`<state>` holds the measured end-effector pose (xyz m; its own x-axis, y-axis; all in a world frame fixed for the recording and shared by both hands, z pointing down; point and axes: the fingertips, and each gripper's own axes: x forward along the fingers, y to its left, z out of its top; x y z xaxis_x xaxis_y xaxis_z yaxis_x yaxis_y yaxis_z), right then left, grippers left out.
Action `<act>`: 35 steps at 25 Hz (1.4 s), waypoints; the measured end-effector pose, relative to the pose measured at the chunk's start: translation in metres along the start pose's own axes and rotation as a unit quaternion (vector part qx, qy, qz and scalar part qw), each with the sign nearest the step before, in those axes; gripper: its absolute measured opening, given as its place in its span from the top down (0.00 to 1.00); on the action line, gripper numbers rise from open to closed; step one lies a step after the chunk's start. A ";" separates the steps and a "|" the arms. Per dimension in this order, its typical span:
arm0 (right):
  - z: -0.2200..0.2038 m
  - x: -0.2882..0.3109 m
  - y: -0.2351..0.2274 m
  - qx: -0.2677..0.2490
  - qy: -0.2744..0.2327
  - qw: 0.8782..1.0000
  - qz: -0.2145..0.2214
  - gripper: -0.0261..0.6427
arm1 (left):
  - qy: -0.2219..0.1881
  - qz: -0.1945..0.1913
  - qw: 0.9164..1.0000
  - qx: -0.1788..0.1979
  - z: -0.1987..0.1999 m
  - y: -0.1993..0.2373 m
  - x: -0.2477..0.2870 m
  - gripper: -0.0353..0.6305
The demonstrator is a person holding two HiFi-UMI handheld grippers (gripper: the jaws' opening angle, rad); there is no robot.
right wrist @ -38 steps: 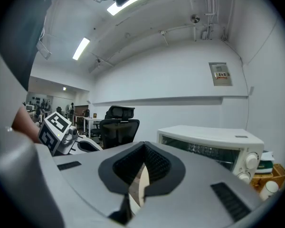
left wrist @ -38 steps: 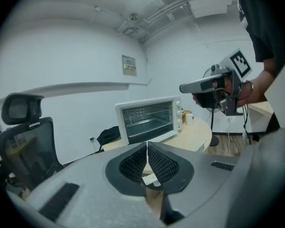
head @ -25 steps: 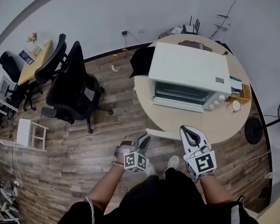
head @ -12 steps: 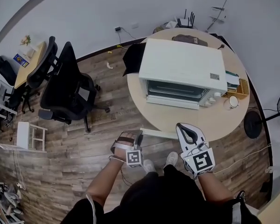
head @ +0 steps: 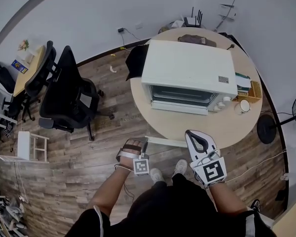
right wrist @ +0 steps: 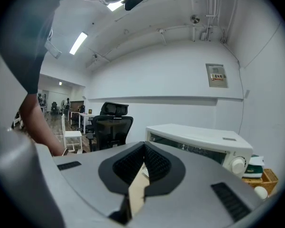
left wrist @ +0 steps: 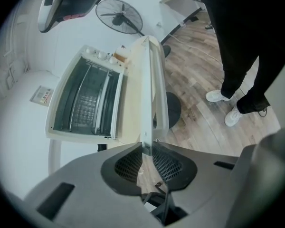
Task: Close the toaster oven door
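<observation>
Boxy white toaster oven, 12 o'clock; flat door down. My left gripper, narrower than before, closing on its edge; right gripper together, empty.

left gripper rolled sideways | fingers closing on open oven door edge

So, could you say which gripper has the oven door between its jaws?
The left gripper; its closing jaws grip the oven door, while the right gripper holds nothing.
</observation>
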<state>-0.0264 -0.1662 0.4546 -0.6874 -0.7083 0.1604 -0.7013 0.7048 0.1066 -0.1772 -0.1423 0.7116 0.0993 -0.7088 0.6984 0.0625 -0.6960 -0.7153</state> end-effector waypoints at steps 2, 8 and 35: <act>-0.002 -0.002 -0.001 0.006 0.004 1.000 -0.003 0.97 | 0.003 0.004 1.000 -0.009 -0.001 0.002 0.000 0.85; -0.009 -0.003 -0.005 0.021 0.016 1.000 -0.010 0.97 | 0.010 0.017 0.999 -0.028 -0.001 0.012 -0.005 0.86; 0.005 0.005 -0.005 0.024 -0.011 1.000 -0.005 0.97 | 0.003 0.137 0.989 -0.054 -0.001 0.114 -0.042 0.89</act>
<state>-0.0276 -0.1732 0.4496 -0.6838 -0.7165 0.1378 -0.7163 0.6952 0.0601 -0.1749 -0.1921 0.6008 0.0925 -0.8725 0.4798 -0.0731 -0.4865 -0.8706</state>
